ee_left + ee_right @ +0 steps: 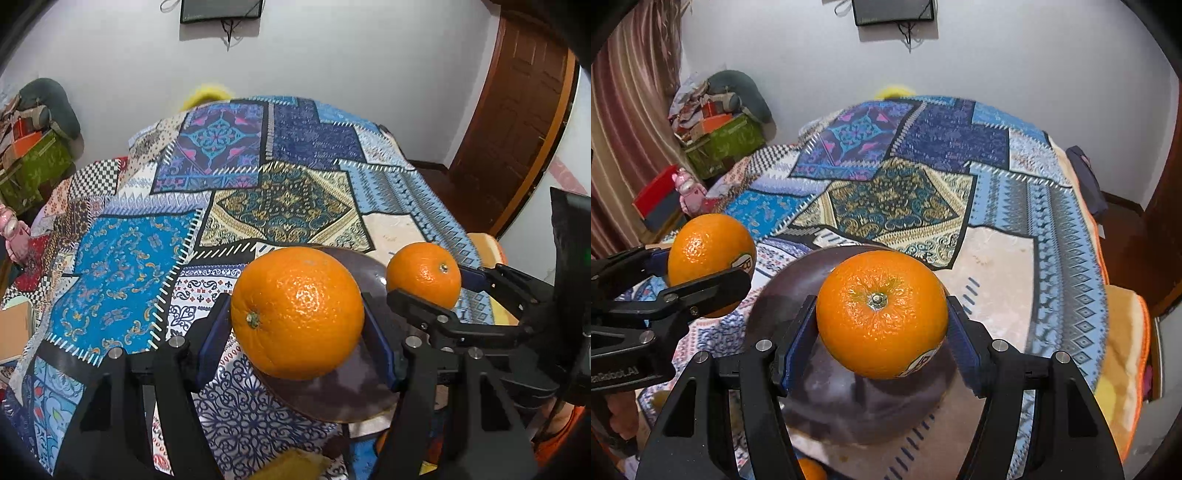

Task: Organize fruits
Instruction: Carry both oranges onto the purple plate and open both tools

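While I hold both fruits off the bed, this is what my two cameras give me.

Left fruit: a round glossy orange (297, 312) with a small green stem button, clamped between the blue pads of my left hand-held gripper (297, 325), jaws set about halfway and pressing on both sides of it; in the right wrist view the same fruit (711, 254) shows a white sticker.

Right fruit: a second round orange (881, 314) with a grey stem scar facing the lens and a white sticker low on its right side, gripped the same way by my right hand-held gripper (882, 332); from the left wrist view it (424, 275) sits just to the right.

Spacing: the two oranges are side by side, near but apart.

Below them: a dark, shiny round plate (849, 406) lying on the bed; both fruits hang above it, clear of its surface.

Bed: covered by a patchwork blanket (280, 206) in blue, cream and gold patterned panels.

Room: white wall, a dark screen (894, 11) mounted high, a brown wooden door (517, 122) at the right.
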The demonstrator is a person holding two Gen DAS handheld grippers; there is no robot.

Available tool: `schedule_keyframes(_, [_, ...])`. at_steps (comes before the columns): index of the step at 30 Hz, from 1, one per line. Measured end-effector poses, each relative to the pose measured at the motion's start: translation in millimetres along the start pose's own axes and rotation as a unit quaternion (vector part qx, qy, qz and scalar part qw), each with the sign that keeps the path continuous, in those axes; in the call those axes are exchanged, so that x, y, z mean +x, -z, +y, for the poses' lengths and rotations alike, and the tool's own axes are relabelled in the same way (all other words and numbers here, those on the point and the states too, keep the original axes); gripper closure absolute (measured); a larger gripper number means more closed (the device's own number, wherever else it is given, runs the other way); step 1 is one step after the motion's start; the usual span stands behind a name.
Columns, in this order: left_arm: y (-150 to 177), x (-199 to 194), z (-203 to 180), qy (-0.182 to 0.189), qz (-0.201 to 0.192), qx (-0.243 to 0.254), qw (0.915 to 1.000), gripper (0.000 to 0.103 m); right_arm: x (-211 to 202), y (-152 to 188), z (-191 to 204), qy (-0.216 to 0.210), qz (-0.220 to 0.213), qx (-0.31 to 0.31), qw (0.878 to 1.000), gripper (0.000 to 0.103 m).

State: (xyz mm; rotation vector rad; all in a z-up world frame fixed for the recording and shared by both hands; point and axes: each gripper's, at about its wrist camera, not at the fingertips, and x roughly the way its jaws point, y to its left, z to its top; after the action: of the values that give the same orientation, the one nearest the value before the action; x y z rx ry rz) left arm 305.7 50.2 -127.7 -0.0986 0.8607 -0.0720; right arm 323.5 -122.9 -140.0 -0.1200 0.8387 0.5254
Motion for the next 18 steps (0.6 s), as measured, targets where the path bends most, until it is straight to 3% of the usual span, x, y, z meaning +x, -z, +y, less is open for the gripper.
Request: schedule_keyframes(18, [-3, 73, 10, 0.013, 0.078, -0.001, 0.9969, 0.036, 53, -1, -16, 0.003, 0.064, -0.002, 0.998, 0.04])
